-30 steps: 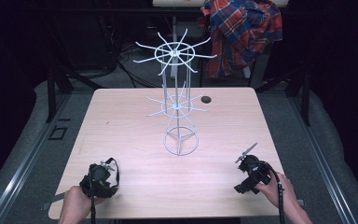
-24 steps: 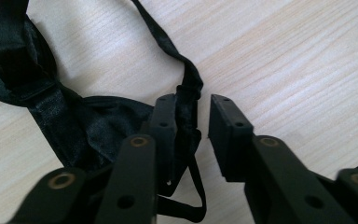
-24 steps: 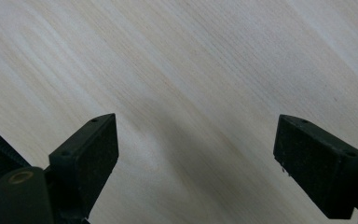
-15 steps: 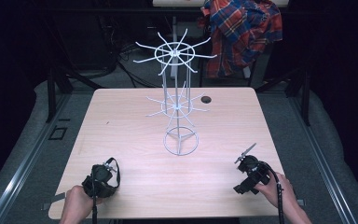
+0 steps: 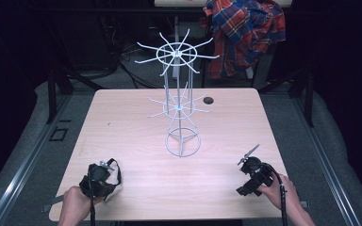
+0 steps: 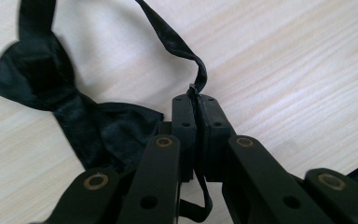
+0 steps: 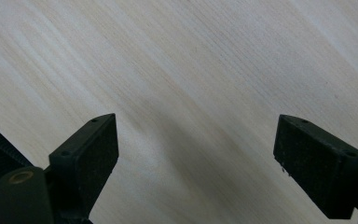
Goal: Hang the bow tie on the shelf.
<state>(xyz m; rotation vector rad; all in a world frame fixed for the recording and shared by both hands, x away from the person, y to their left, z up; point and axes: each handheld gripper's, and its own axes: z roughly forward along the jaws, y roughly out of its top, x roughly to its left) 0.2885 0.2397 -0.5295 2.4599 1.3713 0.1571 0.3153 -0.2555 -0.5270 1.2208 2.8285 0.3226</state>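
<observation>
A black bow tie (image 6: 51, 93) lies on the wooden table (image 5: 136, 136), its thin strap (image 6: 175, 39) curling up and back. My left gripper (image 6: 196, 100) is shut on that strap, the jaws pressed together with the fabric pinched between them. From above, the left gripper (image 5: 102, 172) sits at the table's near left with the tie's strap looped (image 5: 117, 170) beside it. At the near right my right gripper (image 5: 250, 165) stands open; its two pads (image 7: 86, 149) are wide apart over bare wood, holding nothing.
A white wire display rack (image 5: 179, 103) with two tiers of spoke hooks stands on a ring base at the table's middle. Behind it is a small dark hole (image 5: 209, 100) in the tabletop. A plaid shirt (image 5: 245, 33) hangs beyond the far edge.
The left hand has shifted and turned slightly with the tie's strap in its jaws. The right gripper has barely moved.
</observation>
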